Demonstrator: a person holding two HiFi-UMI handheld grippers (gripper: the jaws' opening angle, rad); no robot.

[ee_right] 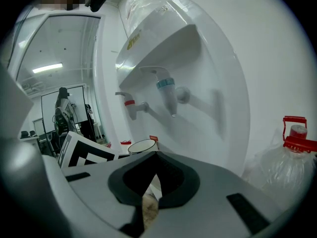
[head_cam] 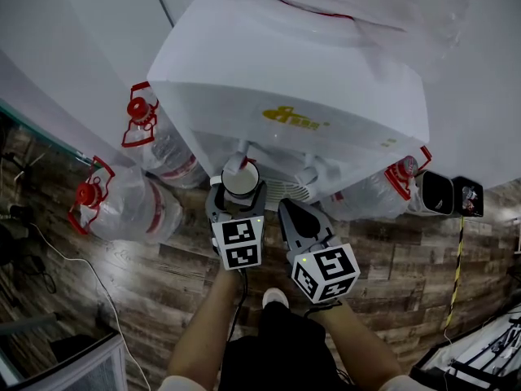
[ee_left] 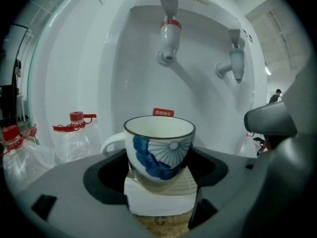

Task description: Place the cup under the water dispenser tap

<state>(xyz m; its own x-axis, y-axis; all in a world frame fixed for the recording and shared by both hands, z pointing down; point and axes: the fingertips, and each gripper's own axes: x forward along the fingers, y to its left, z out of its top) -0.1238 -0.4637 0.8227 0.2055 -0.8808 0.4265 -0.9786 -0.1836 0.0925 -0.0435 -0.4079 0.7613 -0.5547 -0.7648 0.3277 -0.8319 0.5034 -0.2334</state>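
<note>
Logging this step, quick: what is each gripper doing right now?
Left gripper: closed on the cup.
Right gripper: closed, holding nothing.

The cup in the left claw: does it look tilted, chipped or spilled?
Nothing stands out. The cup sits upright in the left claw, its rim whole, with no spill visible around it, under the red tap.
</note>
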